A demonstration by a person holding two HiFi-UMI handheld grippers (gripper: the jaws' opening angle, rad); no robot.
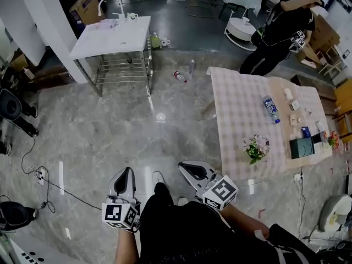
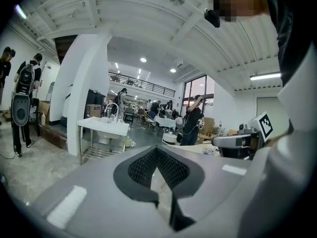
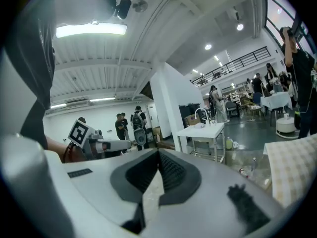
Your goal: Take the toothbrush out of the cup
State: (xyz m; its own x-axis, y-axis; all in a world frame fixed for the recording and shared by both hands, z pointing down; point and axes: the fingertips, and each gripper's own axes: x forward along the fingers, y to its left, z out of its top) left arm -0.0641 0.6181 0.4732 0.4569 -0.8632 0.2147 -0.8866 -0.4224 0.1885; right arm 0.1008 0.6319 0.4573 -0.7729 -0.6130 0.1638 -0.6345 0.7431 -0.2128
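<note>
Grey L gripper (image 1: 127, 172), R gripper (image 1: 186, 168), black top (image 1: 176, 230)

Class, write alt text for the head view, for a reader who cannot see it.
The left hand-held gripper and right hand-held gripper, both shut and empty, hang over a grey floor. Ahead are a white sink at left and a checked table at right, a person beyond it.

White sink stand (image 1: 110, 40) well apart from checked table (image 1: 236, 100) with water bottle (image 1: 271, 109) and flowers (image 1: 256, 148)
</note>
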